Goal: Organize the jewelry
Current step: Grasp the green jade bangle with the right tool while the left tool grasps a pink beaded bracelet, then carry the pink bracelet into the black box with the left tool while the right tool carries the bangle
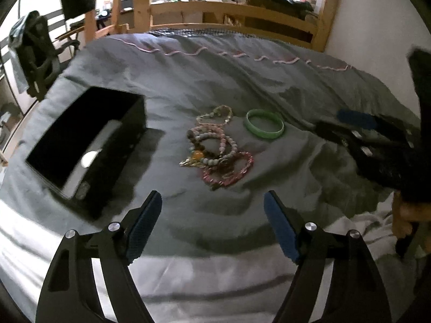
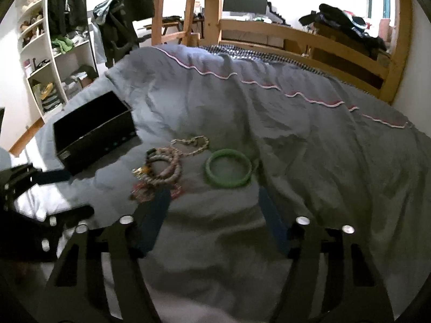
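Grey duvet [image 1: 188, 75] carries all. Black box [image 1: 89, 145], lid off, at 9 o'clock. Tangled bead bracelets [image 1: 215, 148] centre: light, floppy, snag-prone (lift one strand). Green bangle [image 1: 265, 125] at 1 o'clock: stiff, slick; pinch across rim. Left hand-held gripper [image 1: 212, 215] and right hand-held gripper [image 2: 214, 215]: jaws apart, empty, tilted down.

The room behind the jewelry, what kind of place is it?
Most likely a bedroom: the jewelry lies on a bed's grey duvet, with a wooden bed frame beyond it, shelves of clothes and a desk monitor.
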The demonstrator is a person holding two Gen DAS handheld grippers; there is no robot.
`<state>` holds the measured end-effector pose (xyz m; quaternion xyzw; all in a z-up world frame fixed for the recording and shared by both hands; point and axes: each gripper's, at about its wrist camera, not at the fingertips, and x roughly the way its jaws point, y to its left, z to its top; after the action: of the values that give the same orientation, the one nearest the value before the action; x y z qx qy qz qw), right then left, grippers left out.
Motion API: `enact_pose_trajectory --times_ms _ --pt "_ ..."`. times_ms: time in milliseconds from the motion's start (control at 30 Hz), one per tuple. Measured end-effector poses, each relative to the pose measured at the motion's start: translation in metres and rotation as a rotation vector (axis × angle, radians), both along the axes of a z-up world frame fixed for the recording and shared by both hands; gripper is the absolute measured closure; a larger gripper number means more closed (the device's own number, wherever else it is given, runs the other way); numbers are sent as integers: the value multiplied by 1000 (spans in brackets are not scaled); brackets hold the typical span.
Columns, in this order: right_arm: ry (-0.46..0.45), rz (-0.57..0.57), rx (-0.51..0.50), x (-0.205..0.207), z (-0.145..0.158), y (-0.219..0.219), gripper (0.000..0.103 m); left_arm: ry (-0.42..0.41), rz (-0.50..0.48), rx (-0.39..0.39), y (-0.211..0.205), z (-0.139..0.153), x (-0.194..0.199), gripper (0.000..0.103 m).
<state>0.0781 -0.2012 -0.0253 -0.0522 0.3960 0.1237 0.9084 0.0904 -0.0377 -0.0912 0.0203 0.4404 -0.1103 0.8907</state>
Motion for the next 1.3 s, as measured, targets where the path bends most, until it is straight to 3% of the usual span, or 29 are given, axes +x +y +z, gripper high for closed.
enact_pose_trajectory --times_ms 133,533,667,733,800,867,1100,1300 --pt "27 20 1 35 -15 7 50 30 -15 24 -15 -20 25 43" --pt "97 30 -79 86 -77 26 50 130 -29 -3 -27 -69 71 45" --pt "125 24 -48 91 -93 23 58 138 -19 -17 -23 -72 78 56" --pt "128 34 -36 90 -93 25 67 144 -9 -13 -21 -73 79 71" --pt "129 49 -30 88 -92 28 83 153 5 -16 -18 -74 81 78" --pt "138 64 -25 84 -91 32 91 157 14 -22 -16 -73 81 83" --pt "127 34 126 55 -69 18 94 144 25 -20 -10 -65 69 86" --pt "77 29 187 30 -37 9 94 116 48 -26 -3 -48 58 88"
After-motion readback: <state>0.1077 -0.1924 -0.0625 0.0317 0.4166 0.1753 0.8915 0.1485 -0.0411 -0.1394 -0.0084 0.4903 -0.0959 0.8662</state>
